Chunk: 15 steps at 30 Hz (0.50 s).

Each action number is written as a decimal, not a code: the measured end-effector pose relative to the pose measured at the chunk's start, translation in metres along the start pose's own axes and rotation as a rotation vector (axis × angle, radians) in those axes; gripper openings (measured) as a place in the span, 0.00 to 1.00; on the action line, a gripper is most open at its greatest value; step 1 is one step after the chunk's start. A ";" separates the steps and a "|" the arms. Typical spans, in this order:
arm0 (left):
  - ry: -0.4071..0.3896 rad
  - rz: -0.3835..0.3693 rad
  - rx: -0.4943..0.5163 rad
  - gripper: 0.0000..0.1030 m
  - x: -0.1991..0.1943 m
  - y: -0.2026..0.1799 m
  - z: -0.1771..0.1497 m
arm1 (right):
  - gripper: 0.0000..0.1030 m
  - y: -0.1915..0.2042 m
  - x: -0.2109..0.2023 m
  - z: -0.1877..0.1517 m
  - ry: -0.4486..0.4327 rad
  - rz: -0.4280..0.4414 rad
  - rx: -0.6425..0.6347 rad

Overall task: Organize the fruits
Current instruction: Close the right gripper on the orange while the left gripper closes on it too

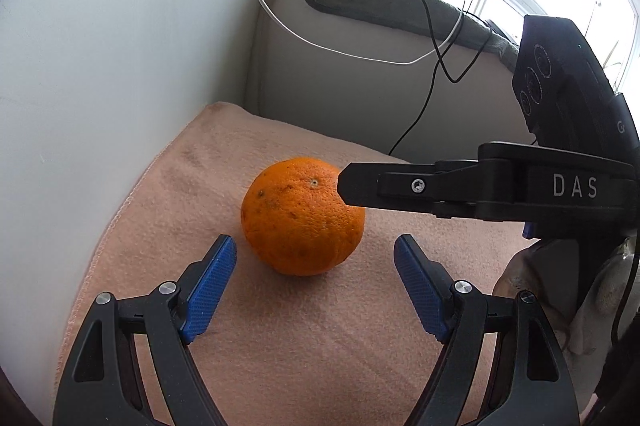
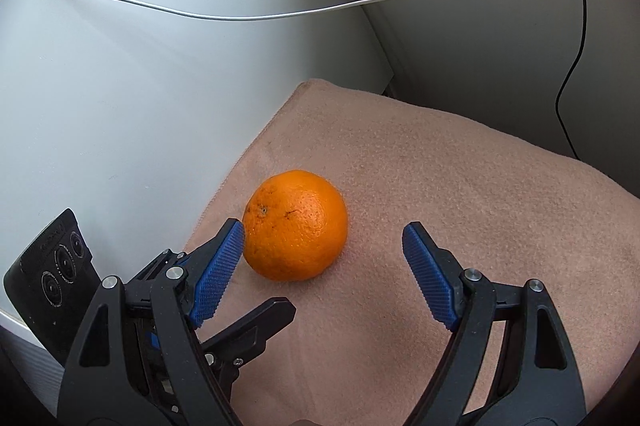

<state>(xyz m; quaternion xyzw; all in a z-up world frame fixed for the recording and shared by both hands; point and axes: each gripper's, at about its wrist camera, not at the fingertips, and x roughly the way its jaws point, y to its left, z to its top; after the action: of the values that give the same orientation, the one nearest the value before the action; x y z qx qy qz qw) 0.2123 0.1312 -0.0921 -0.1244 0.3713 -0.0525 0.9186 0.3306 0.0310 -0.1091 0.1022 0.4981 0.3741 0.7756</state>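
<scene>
Fruit: one orange (image 1: pixel 303 216) sits on the pink towel (image 1: pixel 280 346), near the towel's edge by the white wall (image 1: pixel 100 46); no bin or bowl in either view.
Left gripper (image 1: pixel 315 258): jaws wide, nothing held; orange just ahead of the blue pads, centred in the gap, not touching.
Right gripper (image 2: pixel 323 246): jaws wide, empty; orange off-centre, up against the left blue pad (image 2: pixel 216 274), contact too close to call.
Pose: both point steeply down at the orange from adjacent sides; right's finger crosses in front of the orange in left wrist view.
Step (my read): reach to pick the orange.
How to do well: use one gripper only, prob. the left since it's centred; back the other off to avoid a clash; straddle the widest part, close gently so it doesn't roll toward the wall.
</scene>
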 end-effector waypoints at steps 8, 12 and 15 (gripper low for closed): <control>0.011 -0.023 -0.024 0.79 0.008 0.007 0.001 | 0.81 0.001 0.018 0.002 0.022 0.021 0.004; 0.025 -0.033 -0.031 0.77 0.012 0.009 0.000 | 0.81 0.004 0.025 0.001 0.033 0.031 -0.003; 0.028 -0.041 -0.030 0.77 0.012 0.009 0.000 | 0.77 0.007 0.029 0.001 0.032 0.039 -0.003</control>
<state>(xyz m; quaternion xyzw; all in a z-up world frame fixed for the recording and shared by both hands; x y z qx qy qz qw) 0.2212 0.1374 -0.1029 -0.1451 0.3823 -0.0674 0.9101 0.3352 0.0557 -0.1252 0.1048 0.5078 0.3915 0.7602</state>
